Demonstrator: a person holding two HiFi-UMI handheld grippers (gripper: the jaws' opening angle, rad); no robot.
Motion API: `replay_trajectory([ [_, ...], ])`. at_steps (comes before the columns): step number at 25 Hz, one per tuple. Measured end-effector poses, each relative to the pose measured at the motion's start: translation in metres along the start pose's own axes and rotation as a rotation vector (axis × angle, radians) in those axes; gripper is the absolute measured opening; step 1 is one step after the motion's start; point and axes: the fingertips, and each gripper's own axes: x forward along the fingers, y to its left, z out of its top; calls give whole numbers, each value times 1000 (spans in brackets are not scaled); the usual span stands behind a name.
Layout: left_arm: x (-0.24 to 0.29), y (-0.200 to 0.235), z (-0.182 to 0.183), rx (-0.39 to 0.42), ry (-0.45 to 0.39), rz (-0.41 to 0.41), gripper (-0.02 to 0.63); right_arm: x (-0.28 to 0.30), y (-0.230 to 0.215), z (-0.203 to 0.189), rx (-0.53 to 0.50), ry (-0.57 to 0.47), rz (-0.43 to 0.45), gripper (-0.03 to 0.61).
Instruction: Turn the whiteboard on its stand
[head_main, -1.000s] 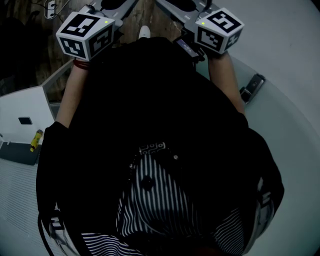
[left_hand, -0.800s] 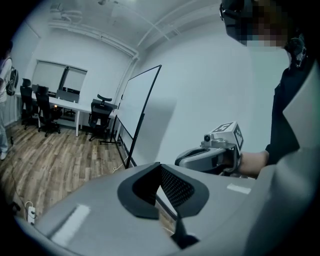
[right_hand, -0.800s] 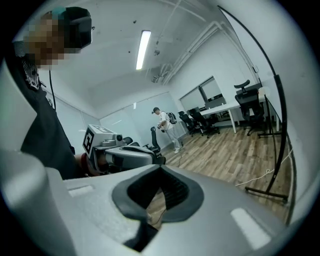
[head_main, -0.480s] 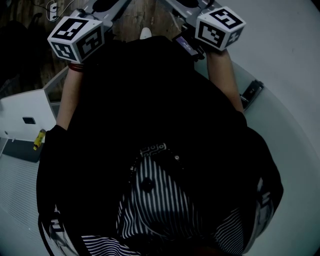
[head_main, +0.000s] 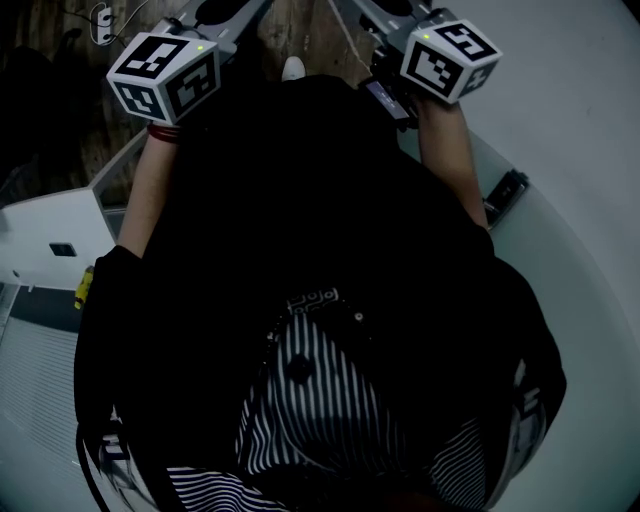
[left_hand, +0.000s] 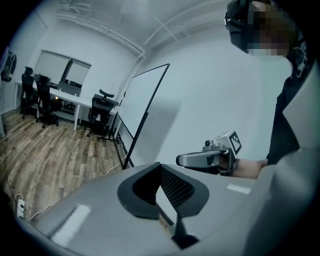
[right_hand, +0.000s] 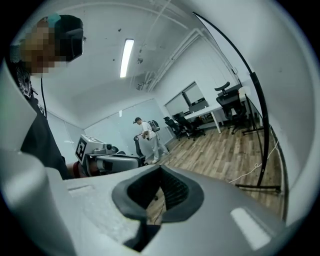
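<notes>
Left gripper (left_hand: 161, 196): jaws closed together, nothing in them. Right gripper (right_hand: 156, 194): same, pads meeting, empty. Neither touches the whiteboard (left_hand: 143, 102).
Left gripper view: board at 12 o'clock, upright on its black stand, white wall behind it at 2. Wood floor (left_hand: 45, 160) open at 9–10; desk (left_hand: 65, 100) and office chair (left_hand: 102, 111) past the board's far edge.
Right gripper view: board's frame edge at 2–3, stand foot (right_hand: 257, 186) at 4, cable (right_hand: 257, 167) beside it. Another person (right_hand: 146, 137) at 11, well apart.
</notes>
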Motion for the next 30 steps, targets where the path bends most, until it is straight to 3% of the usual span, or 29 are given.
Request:
replay_trajectory([
  [9, 28, 66, 59, 61, -16, -91, 2, 36, -40, 51, 10, -36, -131, 0],
  [15, 40, 169, 117, 41, -28, -156, 2, 125, -76, 121, -17, -1, -202, 0],
  [18, 40, 172, 124, 61, -30, -163, 2, 129, -72, 128, -21, 2, -201, 0],
  [23, 46, 161, 115, 192, 33, -163, 2, 135, -61, 122, -78, 43, -159, 0],
  [30, 54, 156, 122, 217, 26, -214, 2, 127, -70, 127, -55, 4, -218, 0],
])
